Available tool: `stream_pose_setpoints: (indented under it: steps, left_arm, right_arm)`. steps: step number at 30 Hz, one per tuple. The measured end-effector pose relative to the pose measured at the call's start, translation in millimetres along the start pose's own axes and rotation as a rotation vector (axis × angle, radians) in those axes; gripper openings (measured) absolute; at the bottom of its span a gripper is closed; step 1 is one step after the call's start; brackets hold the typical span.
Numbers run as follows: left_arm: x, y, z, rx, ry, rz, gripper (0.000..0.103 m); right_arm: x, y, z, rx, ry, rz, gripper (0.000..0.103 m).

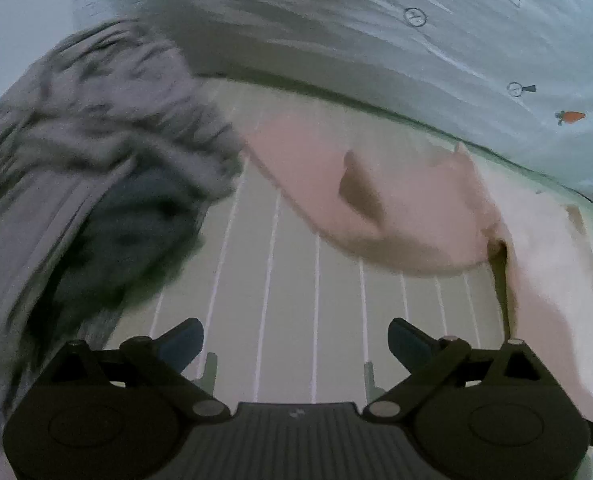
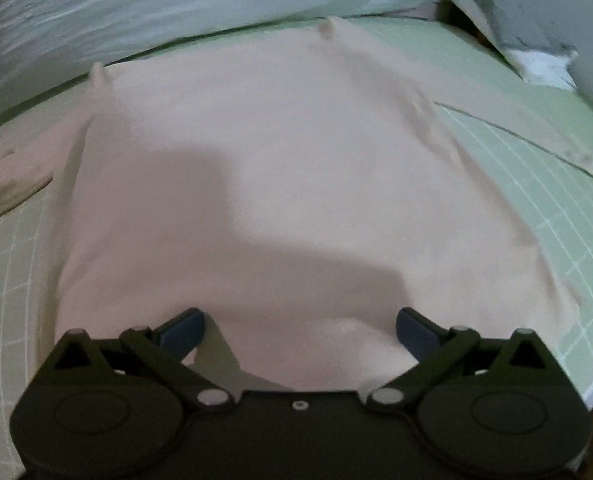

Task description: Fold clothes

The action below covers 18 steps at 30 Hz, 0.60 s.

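Both tools, left (image 1: 295, 344) and right (image 2: 299, 332), gape wide and empty above the pink shirt (image 2: 256, 180).

Pale pink garment (image 2: 264, 184) spread flat on green grid mat (image 2: 536, 184), sleeve out left.

A pale green cutting mat (image 2: 536, 184) printed with a white grid carries everything. Directly ahead of the right claw, a pale pink soft-cloth shirt (image 2: 280, 168) lies spread flat on it, its body reaching back between the wide-apart fingers; one sleeve stretches out to the left. Ahead of the left claw the mat (image 1: 296, 320) is bare, with that pink shirt (image 1: 376, 192) beyond and to the right, and a blurred heap of grey cloth (image 1: 96, 160) on the left.
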<state>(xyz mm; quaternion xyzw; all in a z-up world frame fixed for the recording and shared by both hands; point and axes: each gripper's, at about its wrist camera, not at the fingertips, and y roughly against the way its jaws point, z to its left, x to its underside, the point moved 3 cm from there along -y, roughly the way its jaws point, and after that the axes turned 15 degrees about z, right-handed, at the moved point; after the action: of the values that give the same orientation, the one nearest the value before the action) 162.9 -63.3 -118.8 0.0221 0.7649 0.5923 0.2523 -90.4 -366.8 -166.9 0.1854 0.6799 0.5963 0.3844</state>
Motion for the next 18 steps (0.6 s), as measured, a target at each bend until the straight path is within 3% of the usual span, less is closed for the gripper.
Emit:
stream_pose_setpoints:
  steps: [2,4,10,13,16,18]
  left_arm:
    - [-21.4,-12.6,2.4,0.014,-0.014,0.002,0.078]
    - [-42.4,-26.5,5.4,0.028,0.000,0.013,0.070]
    - [-87.0,-57.7,1.6,0.048,0.007,0.010,0.065]
    - [-100.9,-74.4,1.5,-0.011,0.041,0.018,0.065]
    - [-108.9,-82.7,-2.0,-0.049,0.011,-0.010,0.065]
    - [-110.9,-86.7,-7.6,-0.115,-0.041,-0.025,0.049]
  right_arm:
    - [-4.8,-1.4,2.6,0.011,-0.029,0.013,0.103]
    - [-7.6,-2.0,3.3,0.019,-0.053,0.025,0.103]
    - [-11.9,-4.9,6.4,0.038,-0.117,0.055,0.103]
    - [-14.2,-5.3,6.0,0.046,-0.146,0.056,0.103]
    - [-14.8,-6.3,7.1,0.054,-0.172,0.051,0.103]
    - [-14.4,-7.1,8.1,0.060,-0.186,0.047,0.103]
